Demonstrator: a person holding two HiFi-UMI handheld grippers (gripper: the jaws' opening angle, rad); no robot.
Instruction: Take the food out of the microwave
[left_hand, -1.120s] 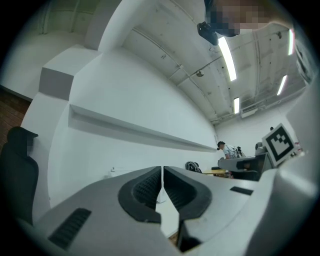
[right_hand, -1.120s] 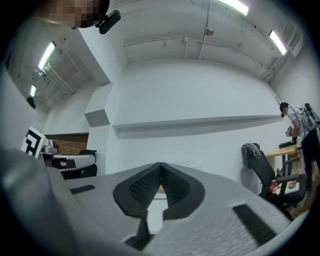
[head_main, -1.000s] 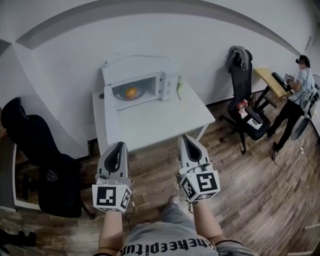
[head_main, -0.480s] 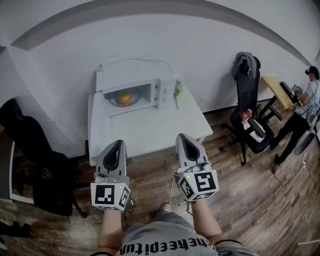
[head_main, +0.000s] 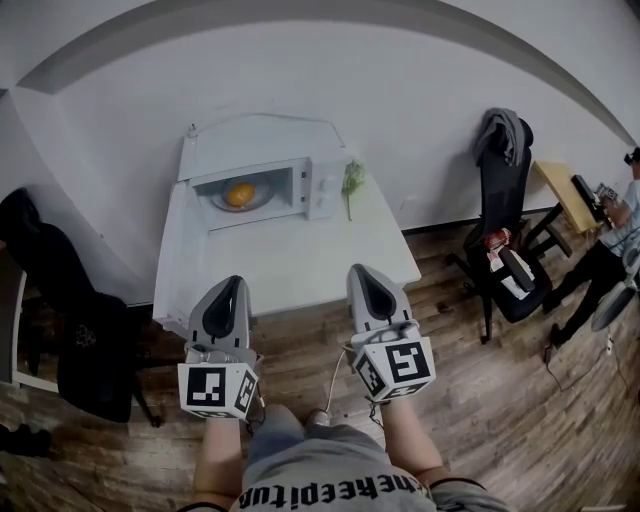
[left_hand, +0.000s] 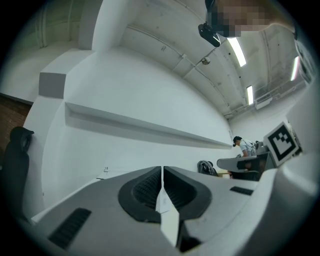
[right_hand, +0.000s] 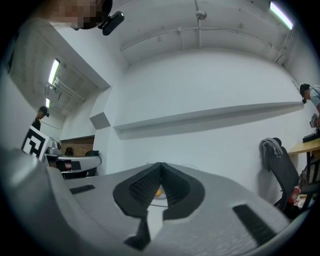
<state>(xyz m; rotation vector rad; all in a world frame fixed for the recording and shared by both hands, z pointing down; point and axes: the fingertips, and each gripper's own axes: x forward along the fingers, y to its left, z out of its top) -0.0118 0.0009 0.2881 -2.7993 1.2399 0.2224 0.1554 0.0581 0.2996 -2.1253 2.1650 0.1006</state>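
Head view: the food (head_main: 239, 194) is seen inside the microwave (head_main: 322, 185), which is set at the far end of the white tabletop (head_main: 290, 255), against the wall. The food is shown as a small, round, orange-yellow lump, laid on a shallow pale plate (head_main: 219, 203) in the lit cavity. A green item (head_main: 351, 180) is laid just beside the microwave, on its right. The left tongs (head_main: 233, 281) and the right tongs (head_main: 356, 270) are held side by side at the tabletop's near edge, well apart from the food. In the left gripper view the tongs are seen pressed together with nothing between them. In the right gripper view the tongs are likewise closed and empty, and an orange speck of the food is glimpsed beyond them.
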